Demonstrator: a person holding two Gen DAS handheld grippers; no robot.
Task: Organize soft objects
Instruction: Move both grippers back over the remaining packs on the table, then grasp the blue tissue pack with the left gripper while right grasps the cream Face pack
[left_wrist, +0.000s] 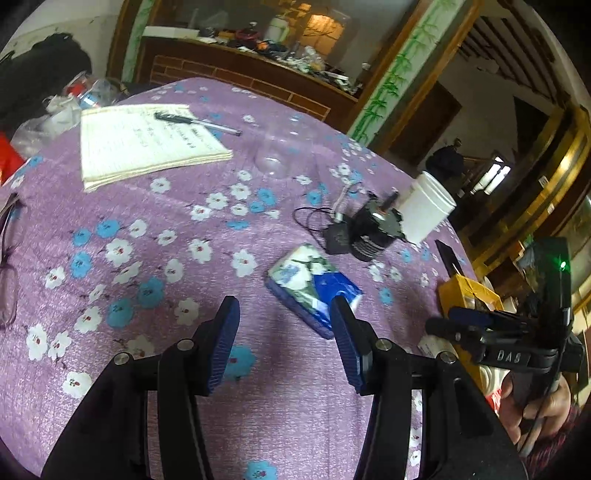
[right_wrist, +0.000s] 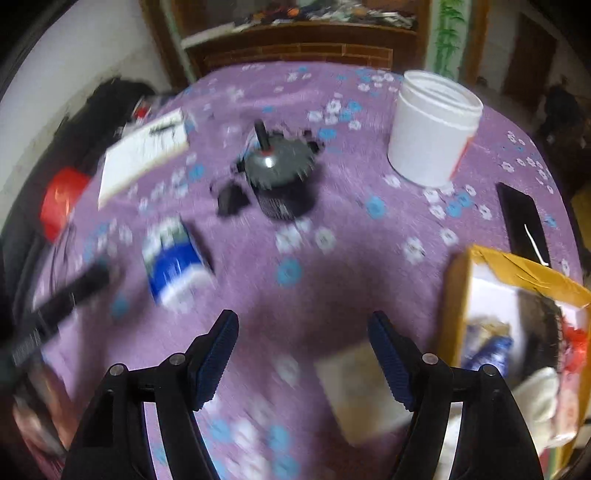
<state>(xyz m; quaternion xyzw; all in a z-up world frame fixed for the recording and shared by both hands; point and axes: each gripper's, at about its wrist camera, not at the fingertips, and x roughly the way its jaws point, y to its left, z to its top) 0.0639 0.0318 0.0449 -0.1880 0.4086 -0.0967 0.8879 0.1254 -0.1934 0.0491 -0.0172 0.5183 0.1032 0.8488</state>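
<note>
tablecloth (left_wrist: 192, 236), purple with white and blue flowers, covers the whole table and carries everything else. next in size is the yellow cardboard box (right_wrist: 491, 266) at the right edge, its flaps up and its top open; inside lie soft-looking things: a blue and white packet, something white and cloth-like, and a red scrap, all too blurred in the right wrist view to name further. in the left wrist view only a corner of the box shows past the right gripper's body.

a lined notepad (left_wrist: 147, 147) lies at the far left of the table with a pen (left_wrist: 197, 123) across its top edge. the white plastic jar (right_wrist: 434, 129) stands upright near the far right, lid off; its inside cannot be seen. just beside it sits a black motor-like part (left_wrist: 373, 229) with thin wires, touching a small black block. a clear plastic cup (left_wrist: 275, 155), hard to make out, stands beyond the notepad's corner.

the tissue pack (left_wrist: 314, 288), blue, white and green, lies flat on the cloth near the middle, outside the box, its near corner just behind the left gripper's right finger.

the left gripper (left_wrist: 284, 328) hangs over the cloth with its fingers spread wide and nothing between them. the right gripper (right_wrist: 303, 339) is likewise spread wide and empty, above bare cloth to the left of the box.
</note>
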